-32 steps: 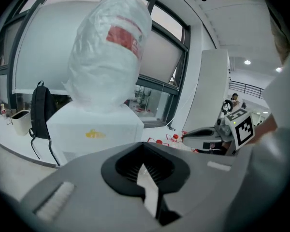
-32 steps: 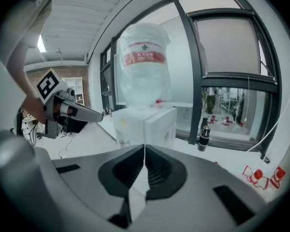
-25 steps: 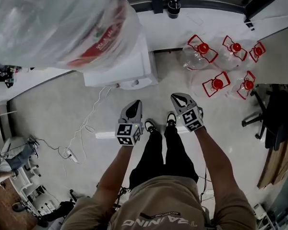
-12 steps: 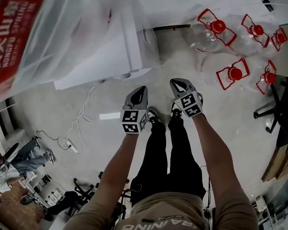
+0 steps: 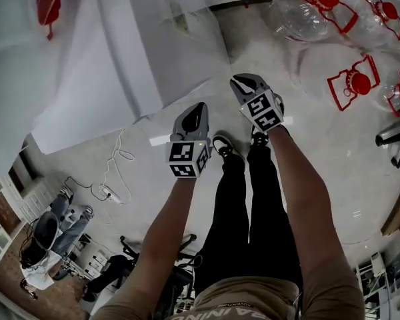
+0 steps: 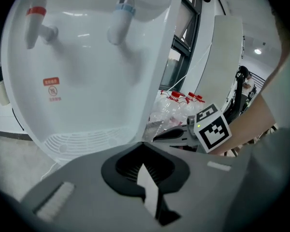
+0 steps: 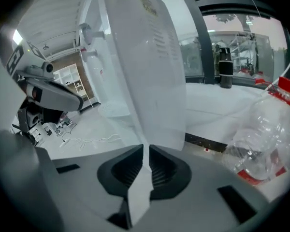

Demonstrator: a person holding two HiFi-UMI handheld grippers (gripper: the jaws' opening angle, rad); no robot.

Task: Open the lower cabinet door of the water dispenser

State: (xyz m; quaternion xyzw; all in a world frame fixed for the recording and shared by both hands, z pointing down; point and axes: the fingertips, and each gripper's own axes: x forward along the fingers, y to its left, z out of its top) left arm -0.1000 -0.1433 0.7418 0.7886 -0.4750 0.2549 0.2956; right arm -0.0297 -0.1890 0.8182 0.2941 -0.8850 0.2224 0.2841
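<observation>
The person stands on a pale floor (image 5: 333, 172), black trouser legs (image 5: 253, 205) straight below the head camera. The left forearm (image 5: 163, 225) and the right forearm (image 5: 300, 179) both reach forward and down, side by side and apart, the right a little further ahead.

The left claw (image 5: 199, 110) has its jaws closed together with nothing between them. In the head view its tips lie close to the bottom corner of the water dispenser (image 5: 87, 79), and no contact shows. The right claw (image 5: 239, 82) is likewise pinched shut and empty, over bare floor just right of the dispenser's side wall.

Room is tightest on the left, where one thin white cable (image 5: 117, 162) loops over the floor from the dispenser's bottom edge to one power strip (image 5: 107, 193). A narrow band of bare floor separates the claws from the dispenser's foot. To the right the floor is free as far as the bottles.

The dispenser is a tall white cabinet ahead and to the left. The left gripper view faces its front: a red tap (image 6: 36, 18) and a blue tap (image 6: 122, 14) above a ribbed drip grille (image 6: 82, 140). Below the grille, where the lower cabinet door sits, the claw's grey body covers the front. In the head view that part is a plain white face with no door seam to be made out.

Further right, at least four clear water bottles (image 5: 300, 22) with red caps cluster on the floor.
</observation>
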